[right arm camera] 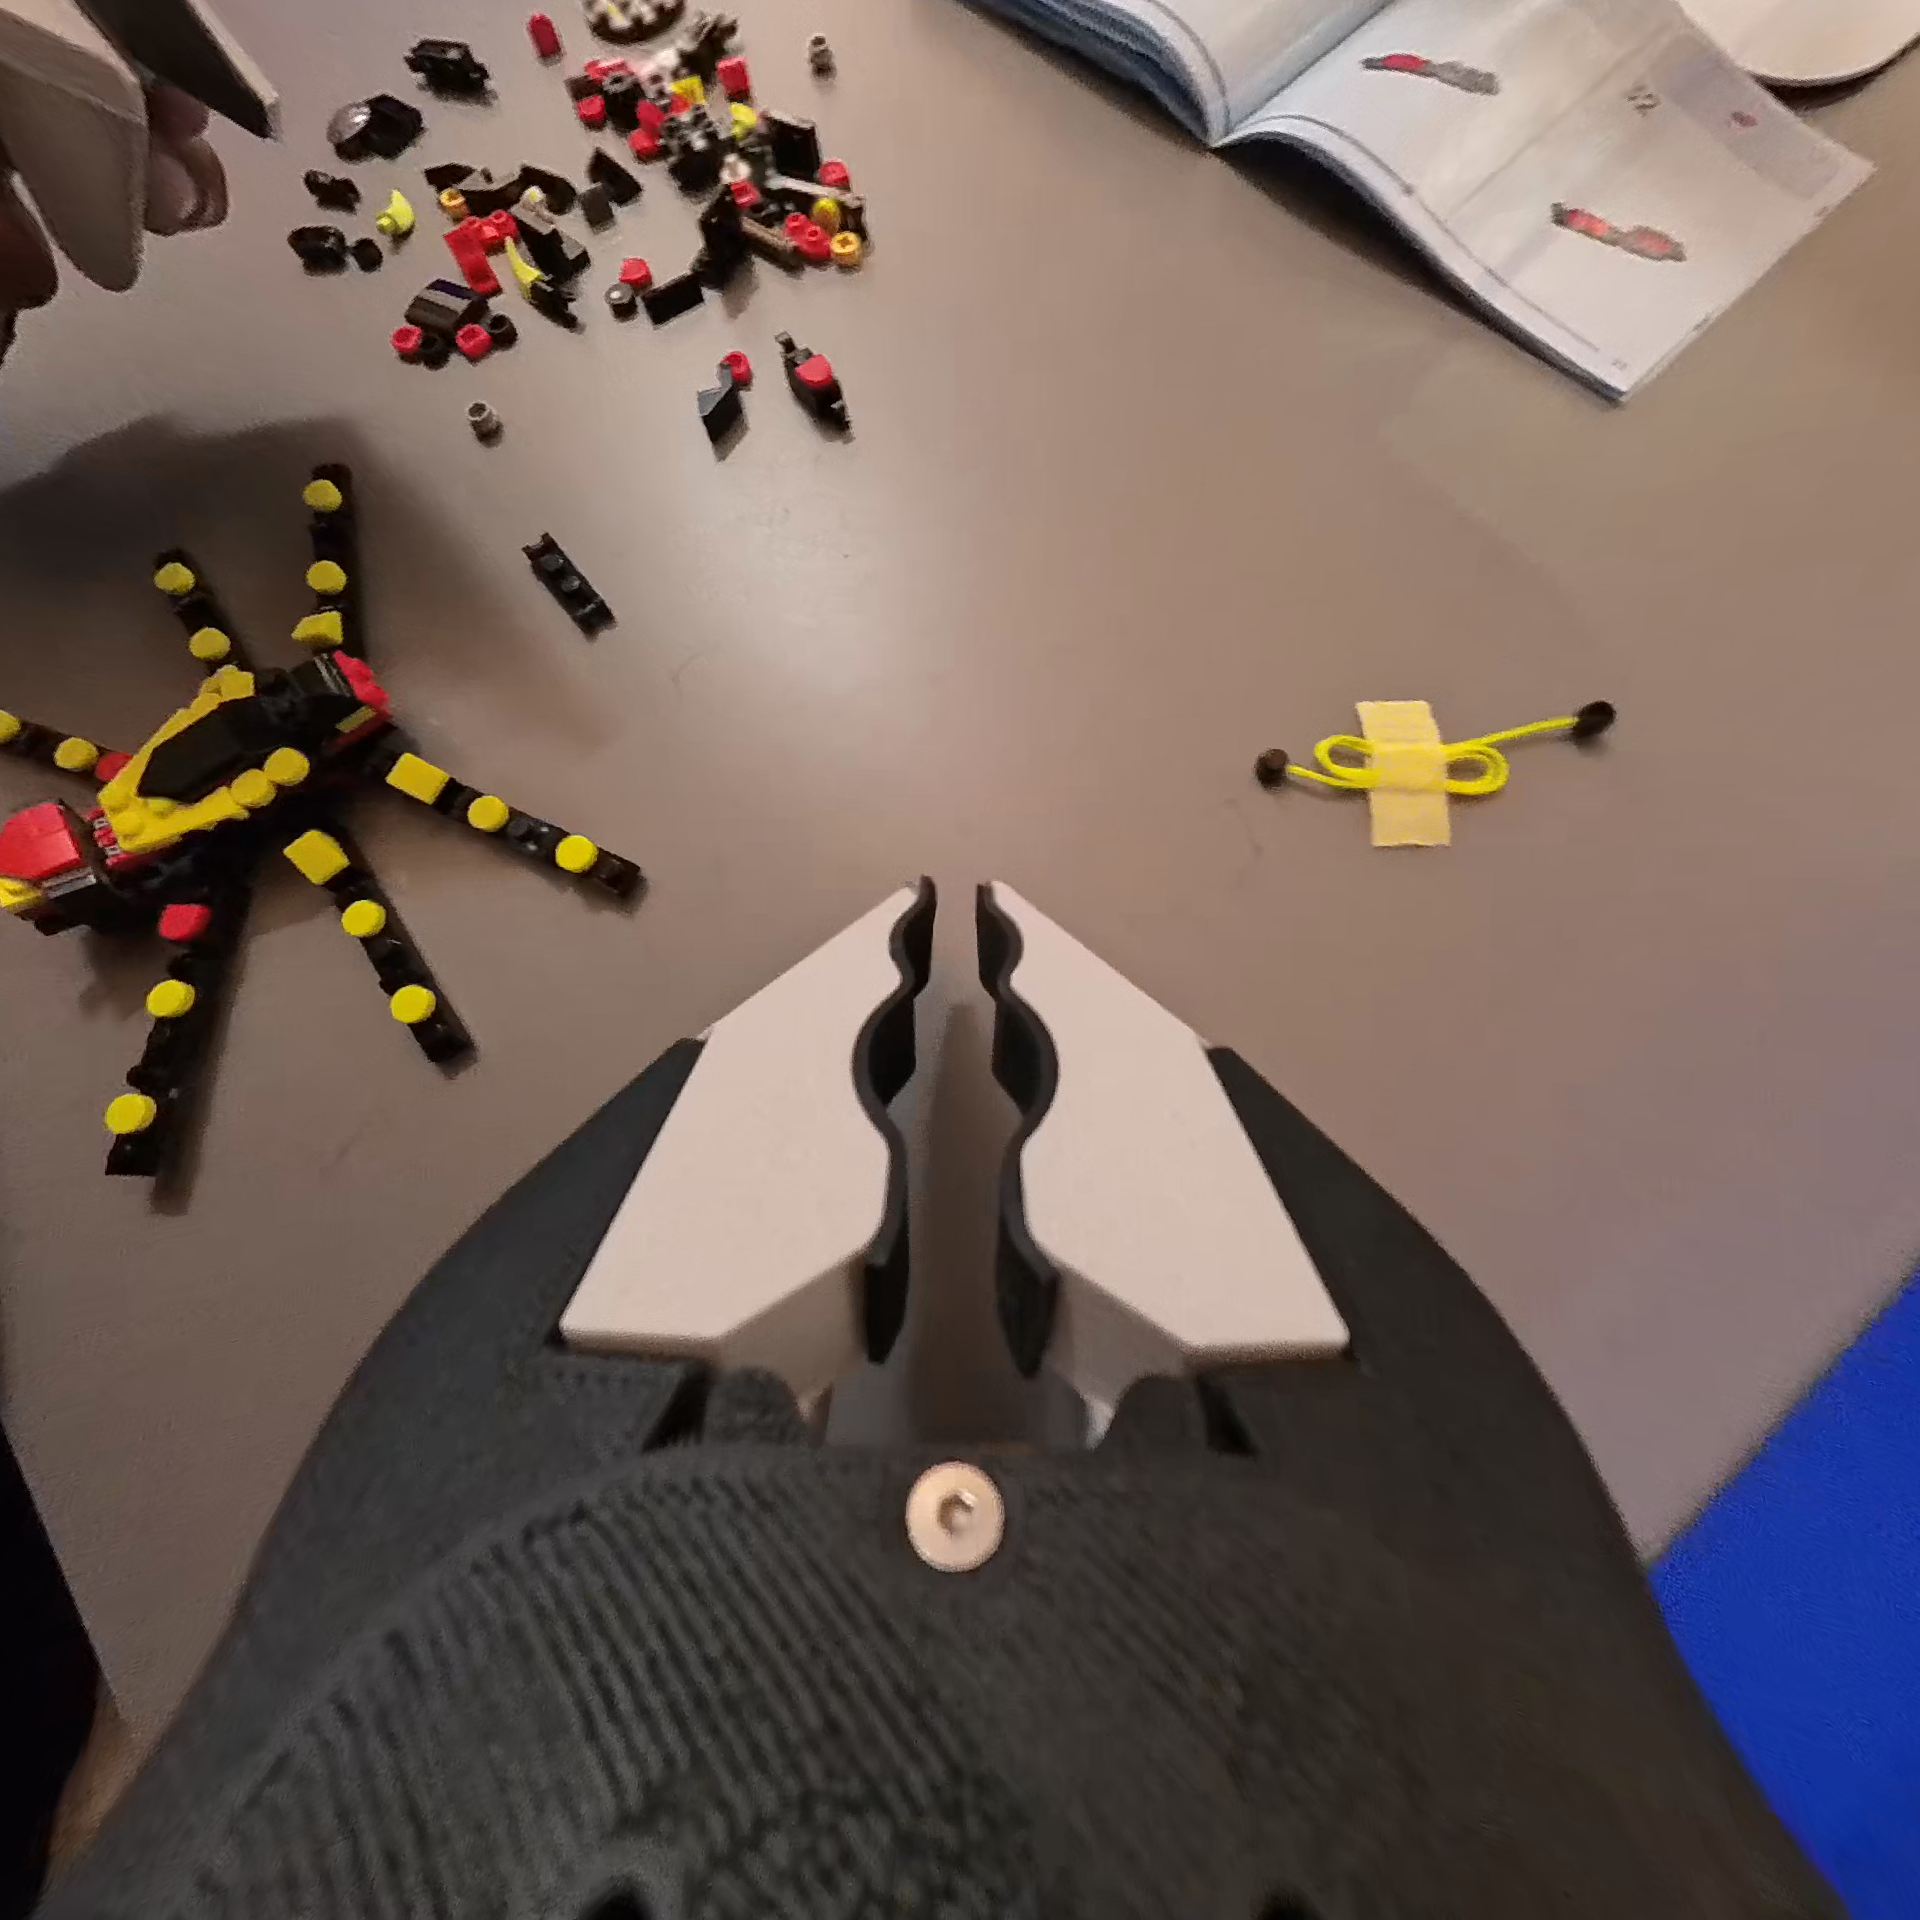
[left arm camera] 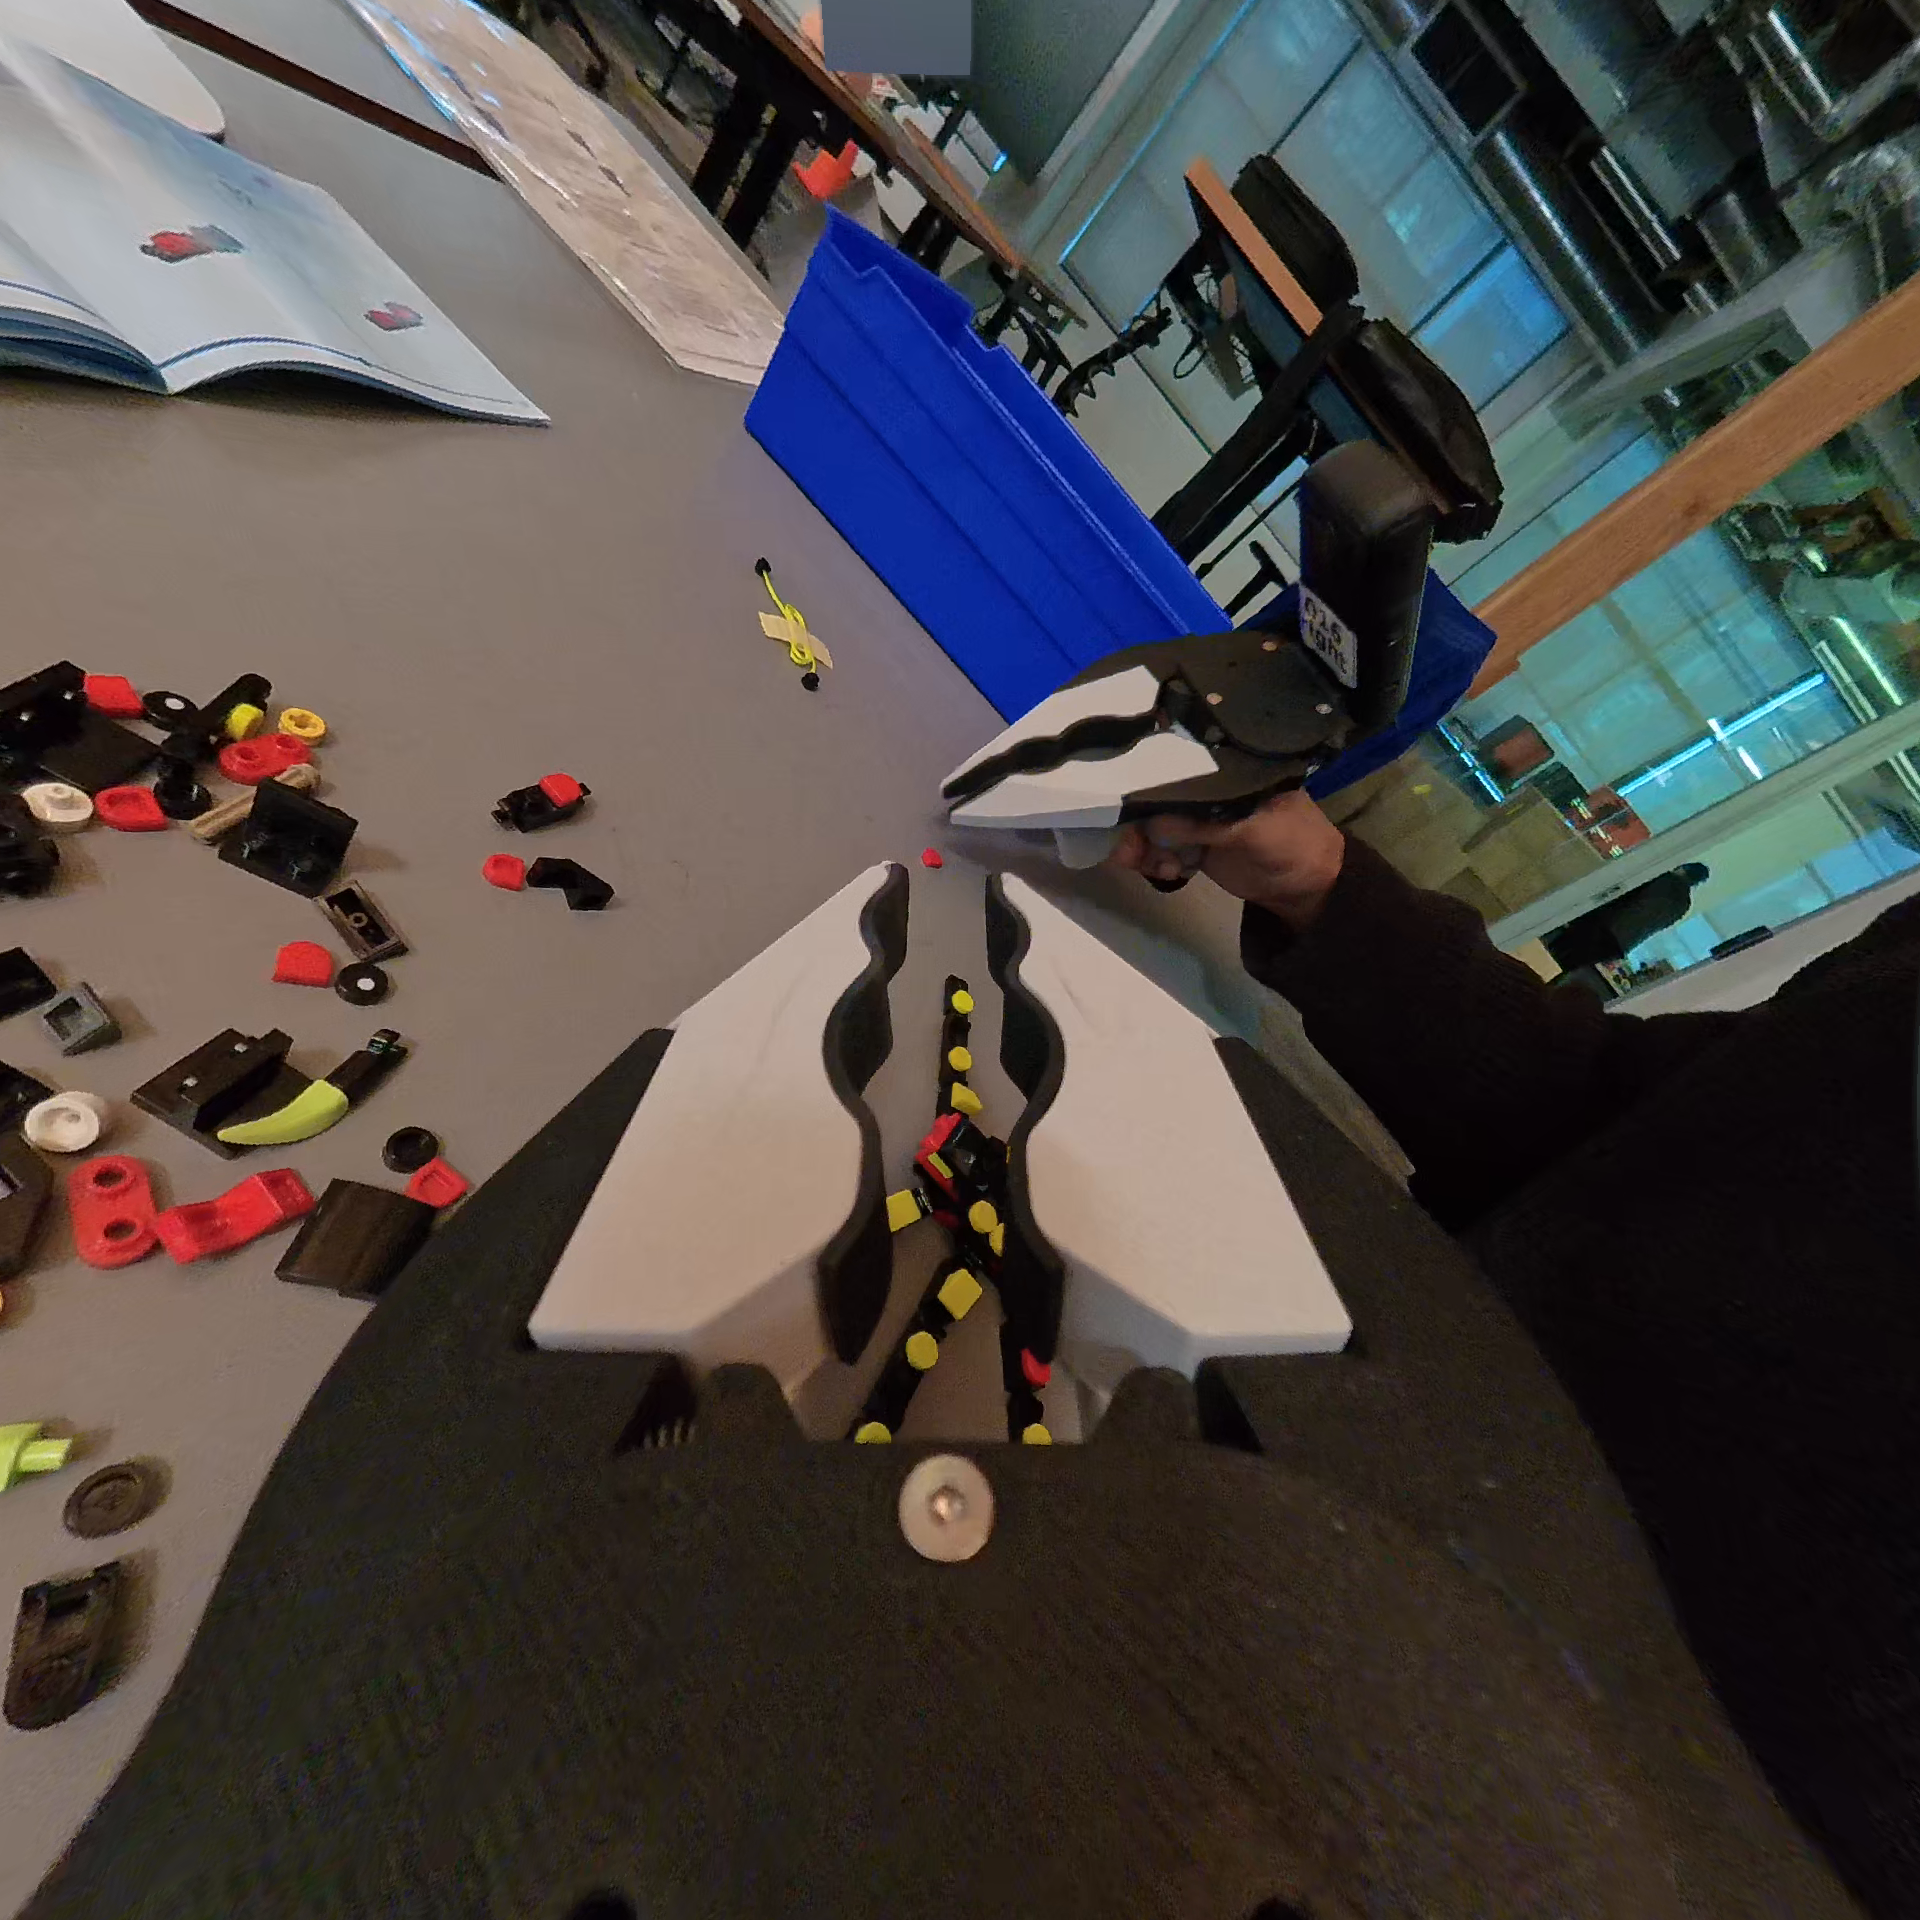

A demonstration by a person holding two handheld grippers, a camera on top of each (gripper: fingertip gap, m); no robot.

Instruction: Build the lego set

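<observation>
A spider-like lego model (right arm camera: pixel 208 769) with a yellow, black and red body and black legs dotted yellow lies on the grey table (right arm camera: pixel 1039 520). My left gripper (left arm camera: pixel 943 883) hovers over it, open and empty; the model (left arm camera: pixel 961 1153) shows through the gap between the fingers. A tiny red piece (left arm camera: pixel 932 858) lies just past its tips. My right gripper (right arm camera: pixel 954 899) is empty, its jaws a narrow gap apart, low over bare table to the right of the model. In the left wrist view its tips (left arm camera: pixel 954 810) are close above the red piece.
Loose red, black and yellow pieces (right arm camera: pixel 644 187) lie in a pile beyond the model. A single black plate (right arm camera: pixel 568 584) lies apart. An open instruction booklet (right arm camera: pixel 1507 156) is at the back. A taped yellow string (right arm camera: pixel 1403 769) and a blue bin (left arm camera: pixel 956 468) are to the right. The left gripper's tips are roughly 15 cm from the right gripper's. Between my left fingertips and the single black plate (right arm camera: pixel 568 584) there is roughly 8 cm.
</observation>
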